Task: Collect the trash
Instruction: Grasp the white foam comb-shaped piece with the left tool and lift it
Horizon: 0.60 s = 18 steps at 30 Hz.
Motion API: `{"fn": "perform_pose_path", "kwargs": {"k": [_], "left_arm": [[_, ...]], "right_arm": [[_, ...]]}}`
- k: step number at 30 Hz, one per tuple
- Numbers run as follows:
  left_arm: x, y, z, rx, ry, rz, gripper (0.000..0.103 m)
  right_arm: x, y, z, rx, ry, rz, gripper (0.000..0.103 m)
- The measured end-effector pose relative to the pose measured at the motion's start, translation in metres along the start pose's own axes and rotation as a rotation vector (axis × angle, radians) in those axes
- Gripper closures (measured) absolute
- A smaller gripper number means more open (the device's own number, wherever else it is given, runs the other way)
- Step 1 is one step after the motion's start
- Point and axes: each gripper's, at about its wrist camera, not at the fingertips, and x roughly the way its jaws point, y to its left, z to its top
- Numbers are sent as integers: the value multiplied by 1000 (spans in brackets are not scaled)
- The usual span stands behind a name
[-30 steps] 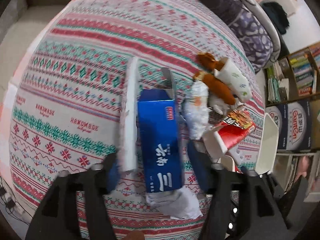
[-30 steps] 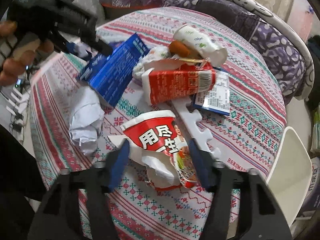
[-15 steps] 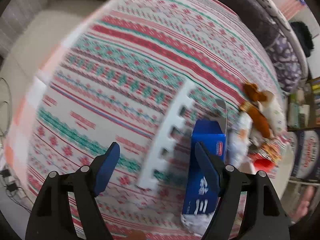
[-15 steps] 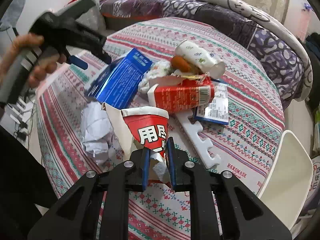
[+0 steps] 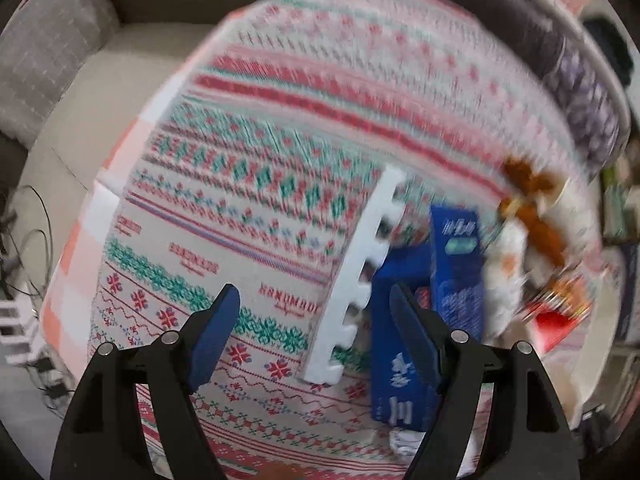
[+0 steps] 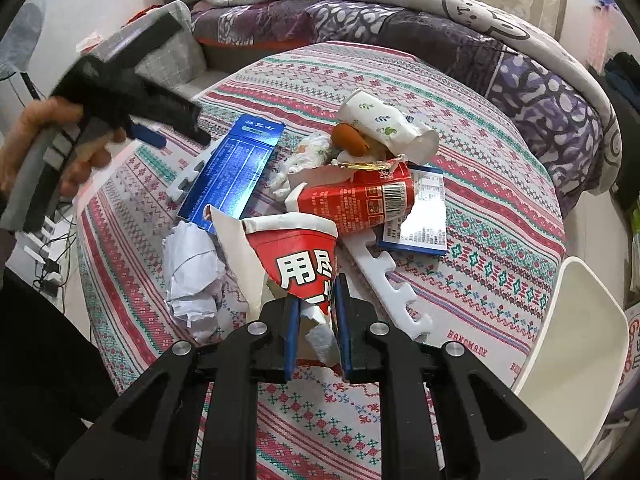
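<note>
My right gripper (image 6: 316, 300) is shut on a torn red paper cup (image 6: 296, 252) with white lettering, held just above the patterned tablecloth (image 6: 500, 264). My left gripper (image 5: 313, 296) is open and points down at the table. A white notched foam strip (image 5: 356, 280) lies between its fingers, and a blue box (image 5: 408, 328) lies by its right finger. The left wrist view is blurred. In the right wrist view a person's hand holds the left gripper (image 6: 180, 140) above the blue box (image 6: 236, 172).
A heap of trash lies mid-table: a red carton (image 6: 360, 200), a leaf-print paper cup (image 6: 388, 128), crumpled white paper (image 6: 192, 272), a second foam strip (image 6: 384, 280), a blue-and-white leaflet (image 6: 424, 220). A white chair (image 6: 572, 340) stands right. A quilted bed (image 6: 520, 80) lies behind.
My right gripper has shut on the red paper cup and raised it a little. My left gripper has shifted left from astride the blue box to over the foam strip, and has opened wider.
</note>
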Motion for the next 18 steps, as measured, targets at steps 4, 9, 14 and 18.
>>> {"fn": "perform_pose_path", "kwargs": {"k": [4,9,14,18], "left_arm": [[14,-11,2,29,-2,34,37],[33,-13,6,27,4,47,46],[20,-11,10,2,-22,15,79],[-1,-5,9,-19,-78,9,79]], "right_arm": [[1,-1,0,4,4,-6,87],[2,-4,0,13,9,-15,87],[-2,-5,1,27,-13,-15,87],[-10,-8,4,47,-45,-18,87]]}}
